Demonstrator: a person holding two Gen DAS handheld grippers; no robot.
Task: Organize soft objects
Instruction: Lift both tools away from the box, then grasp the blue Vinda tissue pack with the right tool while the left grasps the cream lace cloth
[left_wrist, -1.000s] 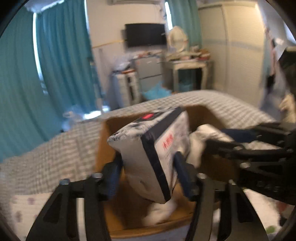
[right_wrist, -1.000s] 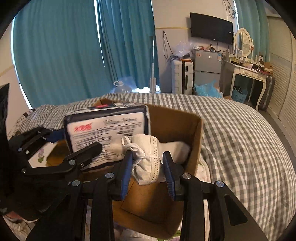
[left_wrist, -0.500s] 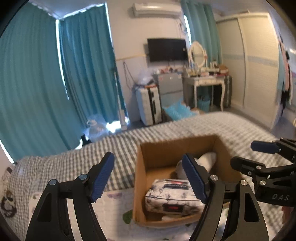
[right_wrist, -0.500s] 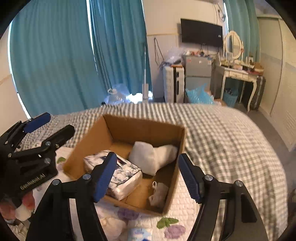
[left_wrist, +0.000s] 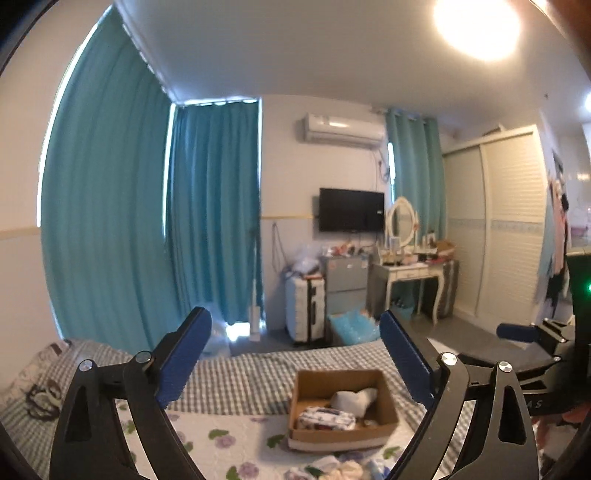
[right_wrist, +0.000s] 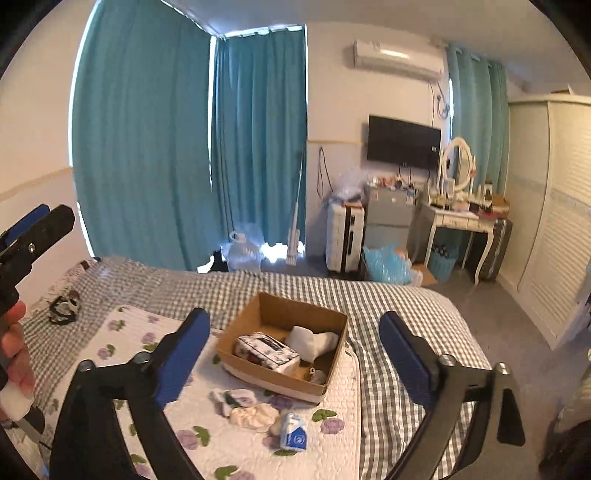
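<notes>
A cardboard box (right_wrist: 334, 373) sits on the bed and holds a floral tissue pack (right_wrist: 266, 350) on its left and a white pillow-like bundle (right_wrist: 312, 340) on its right. It also shows in the left wrist view (left_wrist: 388, 410) with the tissue pack (left_wrist: 327, 420). Both grippers are high above and behind the box. My left gripper (left_wrist: 295, 358) is open and empty. My right gripper (right_wrist: 293, 356) is open and empty. Loose soft items lie in front of the box: a cream scrunchie-like cloth (right_wrist: 255, 414) and a small blue-white tissue packet (right_wrist: 293, 437).
The box rests on a white floral quilt (right_wrist: 155, 339) over a grey checked bedspread (right_wrist: 399, 354). A dark-and-white item (right_wrist: 62, 308) lies at the bed's far left. Teal curtains (right_wrist: 166, 147), a suitcase, a fridge and a dressing table stand beyond the bed.
Both grippers let go of the tissue pack and the white bundle into the box, opened wide, then pulled up and back far from the bed.
</notes>
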